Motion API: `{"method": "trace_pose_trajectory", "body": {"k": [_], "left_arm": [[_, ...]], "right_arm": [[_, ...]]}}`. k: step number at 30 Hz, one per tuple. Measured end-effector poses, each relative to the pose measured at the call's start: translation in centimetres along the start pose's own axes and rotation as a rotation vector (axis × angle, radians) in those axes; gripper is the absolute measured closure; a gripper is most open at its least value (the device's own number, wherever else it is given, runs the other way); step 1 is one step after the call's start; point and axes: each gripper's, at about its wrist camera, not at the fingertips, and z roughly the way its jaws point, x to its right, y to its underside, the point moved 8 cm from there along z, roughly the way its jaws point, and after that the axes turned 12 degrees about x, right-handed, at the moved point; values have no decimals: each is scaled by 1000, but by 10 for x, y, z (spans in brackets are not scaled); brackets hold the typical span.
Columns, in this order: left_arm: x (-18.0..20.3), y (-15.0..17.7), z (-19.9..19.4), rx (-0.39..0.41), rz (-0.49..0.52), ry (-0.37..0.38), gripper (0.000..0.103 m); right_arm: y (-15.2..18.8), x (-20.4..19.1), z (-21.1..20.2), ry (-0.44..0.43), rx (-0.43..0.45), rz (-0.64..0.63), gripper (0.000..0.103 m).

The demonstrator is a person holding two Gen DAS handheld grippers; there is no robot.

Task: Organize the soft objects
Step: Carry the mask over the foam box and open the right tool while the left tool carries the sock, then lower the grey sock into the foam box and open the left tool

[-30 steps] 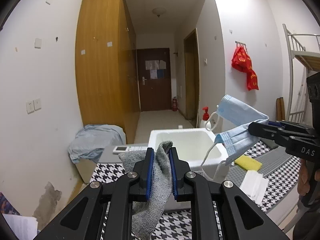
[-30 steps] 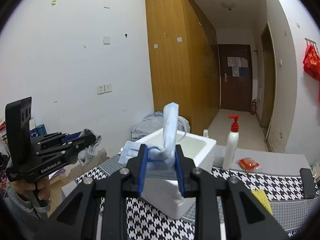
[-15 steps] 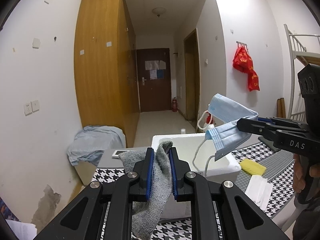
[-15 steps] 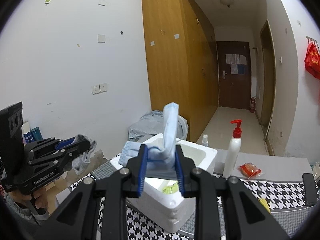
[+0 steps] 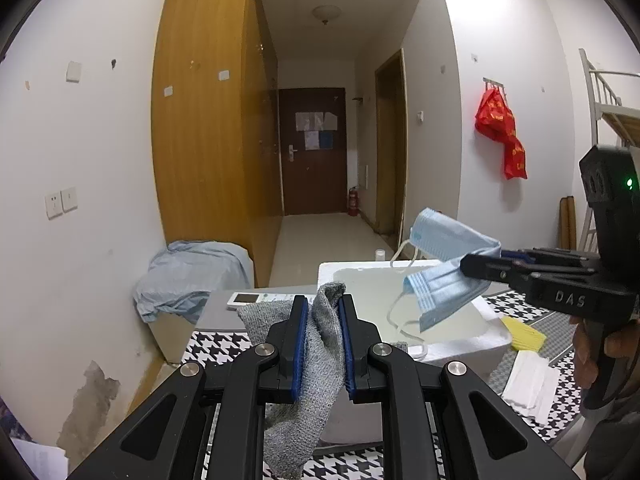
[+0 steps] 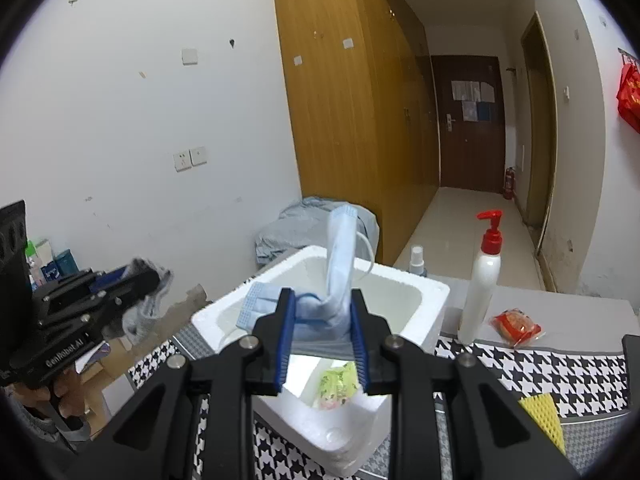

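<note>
My left gripper [image 5: 323,344] is shut on a grey knitted cloth [image 5: 304,408] that hangs down between its blue pads, near the left wall of the white foam box [image 5: 472,350]. My right gripper [image 6: 322,338] is shut on a blue face mask [image 6: 338,264] and holds it above the open foam box [image 6: 428,292]. In the left wrist view the right gripper [image 5: 474,268] holds the mask [image 5: 448,276] over the box, ear loops dangling inside. A green-yellow packet [image 6: 336,386] lies in the box. The left gripper [image 6: 148,280] shows at the left of the right wrist view.
A yellow sponge [image 5: 522,334] and white folded tissues [image 5: 528,380] lie on the houndstooth table cover [image 6: 532,372] right of the box. A red-topped pump bottle [image 6: 482,276], a small spray bottle [image 6: 416,258] and a red snack packet [image 6: 516,326] stand behind. A remote [image 5: 256,298] lies at the back left.
The right gripper has carried the mask leftward and lower, over the foam box opening. The left gripper with the grey cloth has moved closer to the box.
</note>
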Motion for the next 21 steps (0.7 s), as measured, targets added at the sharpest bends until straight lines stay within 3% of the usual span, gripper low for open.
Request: {"method": "trace_pose_trajectory", "body": {"k": [1, 3, 4, 5, 11, 21], "left_arm": [[-1, 0, 2, -1, -4, -5, 87], [-3, 1, 6, -3, -10, -18, 87], [-3, 1, 7, -3, -13, -25, 86], [-3, 2, 9, -3, -16, -32, 86], [3, -1, 11, 18, -22, -94, 86], [18, -7, 25, 6, -14, -52, 86]], "right_arm": [[1, 1, 2, 2, -4, 3, 72], [3, 0, 6, 4, -19, -1, 56], [4, 1, 7, 6, -19, 3, 33], [4, 1, 7, 2, -14, 10, 19], [5, 5, 4, -3, -12, 27, 18], [7, 19, -19, 18, 12, 45, 8]]}}
